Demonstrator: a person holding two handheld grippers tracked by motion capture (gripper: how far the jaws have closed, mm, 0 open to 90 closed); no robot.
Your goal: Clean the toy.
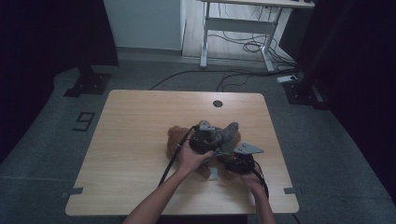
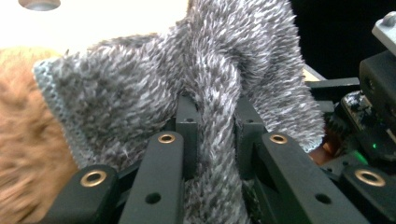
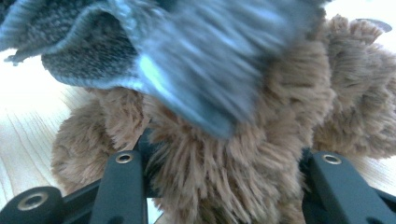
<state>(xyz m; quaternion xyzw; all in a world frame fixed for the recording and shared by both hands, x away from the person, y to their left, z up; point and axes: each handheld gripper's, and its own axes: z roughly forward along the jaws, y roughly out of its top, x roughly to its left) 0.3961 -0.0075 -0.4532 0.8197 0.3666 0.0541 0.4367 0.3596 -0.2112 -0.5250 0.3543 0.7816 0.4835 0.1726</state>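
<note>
While my left tool (image 2: 212, 135) pinches the grey fuzzy cloth (image 2: 196, 74), the cloth drapes over the brown plush toy (image 3: 233, 158). My right tool (image 3: 224, 186) clamps that toy, which lies on the bench (image 1: 135, 140).

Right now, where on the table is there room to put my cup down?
The left half of the light wooden table is bare, and so is the far strip by the round hole. The right middle is crowded: fluffy brown plush toy, grey fuzzy knitted cloth, and both hands.
</note>
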